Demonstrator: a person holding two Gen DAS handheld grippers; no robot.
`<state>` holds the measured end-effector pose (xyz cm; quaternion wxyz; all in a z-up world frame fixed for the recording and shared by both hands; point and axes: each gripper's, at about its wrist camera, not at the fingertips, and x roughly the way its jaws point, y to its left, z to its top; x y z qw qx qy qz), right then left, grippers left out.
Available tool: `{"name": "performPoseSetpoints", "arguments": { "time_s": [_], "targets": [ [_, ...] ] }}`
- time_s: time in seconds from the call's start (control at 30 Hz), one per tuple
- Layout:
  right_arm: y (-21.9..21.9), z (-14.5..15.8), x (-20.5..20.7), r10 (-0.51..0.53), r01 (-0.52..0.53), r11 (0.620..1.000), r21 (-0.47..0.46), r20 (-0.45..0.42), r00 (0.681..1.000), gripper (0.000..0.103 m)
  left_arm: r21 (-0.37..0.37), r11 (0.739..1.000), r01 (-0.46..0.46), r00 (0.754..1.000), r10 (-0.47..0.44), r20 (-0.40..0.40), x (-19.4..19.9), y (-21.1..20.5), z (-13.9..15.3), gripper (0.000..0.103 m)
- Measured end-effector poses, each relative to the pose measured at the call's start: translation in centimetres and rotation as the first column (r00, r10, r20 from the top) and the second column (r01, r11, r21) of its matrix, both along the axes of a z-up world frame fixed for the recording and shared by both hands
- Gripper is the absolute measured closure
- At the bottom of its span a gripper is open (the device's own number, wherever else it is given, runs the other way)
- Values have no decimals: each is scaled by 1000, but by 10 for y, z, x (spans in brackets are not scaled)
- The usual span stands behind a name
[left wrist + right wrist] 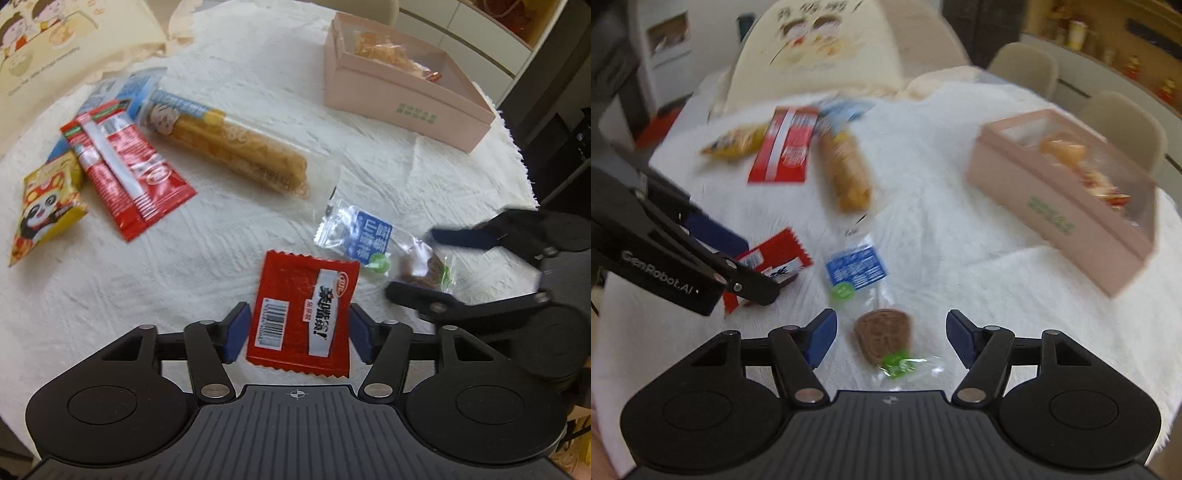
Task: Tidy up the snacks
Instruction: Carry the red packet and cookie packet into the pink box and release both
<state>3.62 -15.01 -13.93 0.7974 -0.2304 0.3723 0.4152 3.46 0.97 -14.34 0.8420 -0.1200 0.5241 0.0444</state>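
Observation:
My left gripper [295,332] is open, its blue pads either side of a small red snack packet [303,314] lying flat on the white cloth. My right gripper [888,332] is open around a clear packet with a brown biscuit [882,334] and a blue label [855,271]. In the left wrist view the right gripper [410,262] straddles that clear packet [373,240]. In the right wrist view the left gripper [750,266] sits over the red packet [775,254]. A pink box [402,99] holding some snacks stands at the far right; it also shows in the right wrist view [1060,210].
On the left lie a long fried-dough snack in clear wrap [236,147], a red packet [125,166], a yellow panda packet [44,214] and a blue packet [125,88]. A cream printed bag [66,40] lies at the back. The table edge [517,162] curves on the right.

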Motion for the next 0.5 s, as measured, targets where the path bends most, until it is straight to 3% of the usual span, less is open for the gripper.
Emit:
{"name": "performPoseSetpoints", "arguments": {
  "time_s": [0.1,0.27,0.37,0.5],
  "targets": [
    [-1,6,-1,-10,11,1000,14,-34,999,66,9,1000,9,1000,-9,-4,2,-2,1,42],
    [-33,34,-9,-97,100,994,54,-52,994,67,5,999,47,999,-47,20,3,-14,11,55],
    [-53,51,-6,-152,157,983,93,-63,986,67,-27,997,76,996,-74,43,8,-20,22,56],
    [-75,85,5,-221,225,958,177,-44,974,67,-53,991,122,983,-113,148,19,-26,60,57]
  ]
}}
